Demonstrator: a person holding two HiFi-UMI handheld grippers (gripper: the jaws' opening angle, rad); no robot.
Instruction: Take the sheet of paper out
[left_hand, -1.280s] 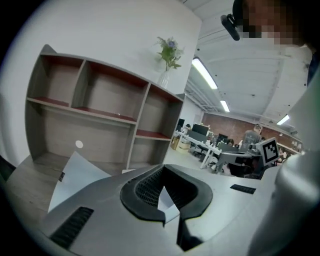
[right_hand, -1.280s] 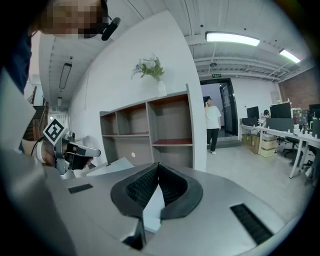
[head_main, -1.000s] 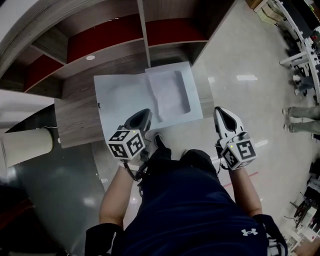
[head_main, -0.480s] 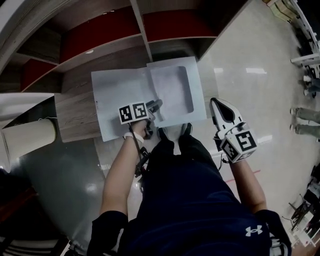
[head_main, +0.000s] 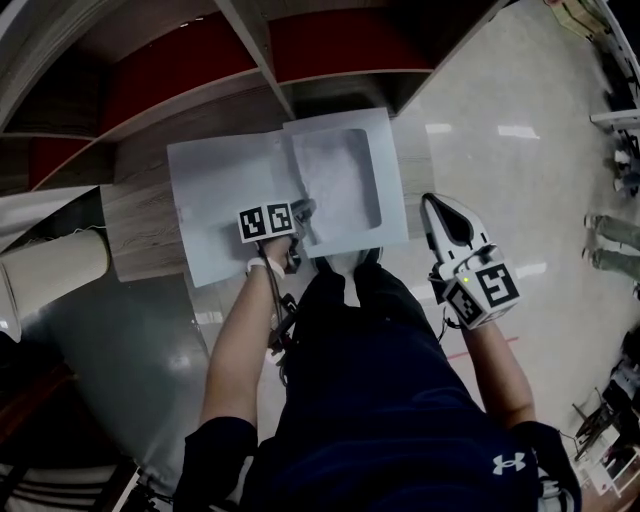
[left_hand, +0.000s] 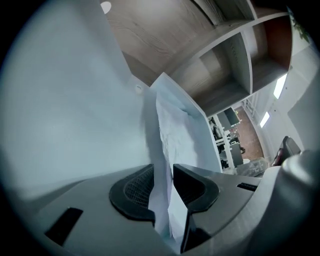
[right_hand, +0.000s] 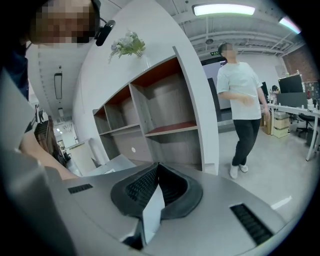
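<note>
Only own cam shows left gripper (left_hand: 162, 171) closing round sheet of paper (left_hand: 176, 131) (unpinched yet); right gripper (right_hand: 157, 170) jaws together.

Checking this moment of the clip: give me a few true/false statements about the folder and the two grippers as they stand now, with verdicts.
1. The white folder lies open on the wooden counter. True.
2. The right gripper rests on the folder. False: it hangs off to the side, over the floor, clear of the folder.
3. Paper stands between the jaws of the left gripper. True; the jaws are closing on it and do not yet press it.
4. The right gripper's jaws are spread wide. False: the right gripper view shows them together.
</note>
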